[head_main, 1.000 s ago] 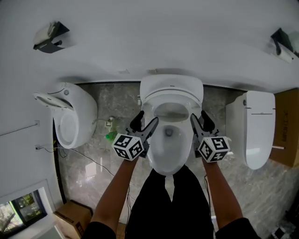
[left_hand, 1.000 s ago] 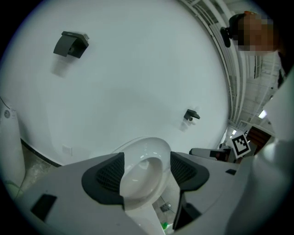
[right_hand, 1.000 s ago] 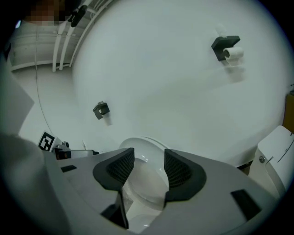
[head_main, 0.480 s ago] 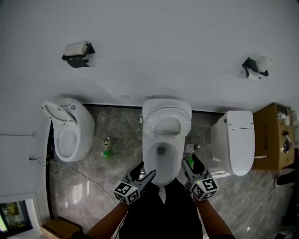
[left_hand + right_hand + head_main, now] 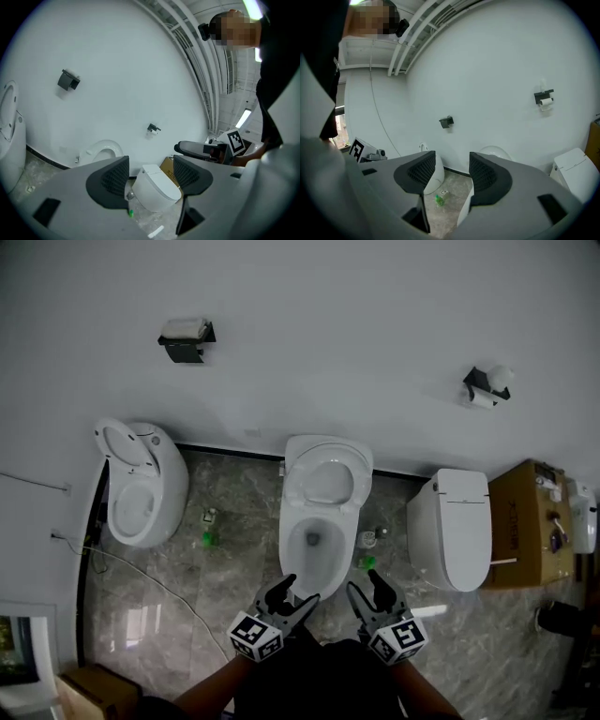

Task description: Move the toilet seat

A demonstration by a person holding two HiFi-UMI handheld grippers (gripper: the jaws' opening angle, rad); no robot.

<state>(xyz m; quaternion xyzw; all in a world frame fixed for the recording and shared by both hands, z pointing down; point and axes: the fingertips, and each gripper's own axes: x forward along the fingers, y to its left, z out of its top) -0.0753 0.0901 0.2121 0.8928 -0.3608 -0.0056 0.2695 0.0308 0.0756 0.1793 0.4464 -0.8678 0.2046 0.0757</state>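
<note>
The middle toilet [image 5: 317, 545] stands against the wall with its white seat [image 5: 327, 479] raised upright over the open bowl. Both grippers hover in front of the bowl's near end, apart from it. My left gripper [image 5: 289, 599] is open and empty. The jaws of my right gripper [image 5: 367, 593] are opening with nothing between them. In the left gripper view, the left gripper [image 5: 150, 176] frames the closed toilet [image 5: 152, 188], the raised seat [image 5: 100, 152] shows left of it, and the right gripper [image 5: 206, 150] reaches in from the right. In the right gripper view, the right gripper [image 5: 452, 173] frames bare floor.
A second toilet [image 5: 141, 488] with its lid up stands at the left, and a closed toilet [image 5: 455, 529] at the right beside a cardboard box [image 5: 525, 521]. A green bottle [image 5: 208, 538] and a cable [image 5: 141, 570] lie on the marble floor. Two paper holders [image 5: 187, 338] hang on the wall.
Both grippers have drawn back from the sides of the bowl toward the person. The head view has pulled away, so the toilet looks smaller. The seat stays raised.
</note>
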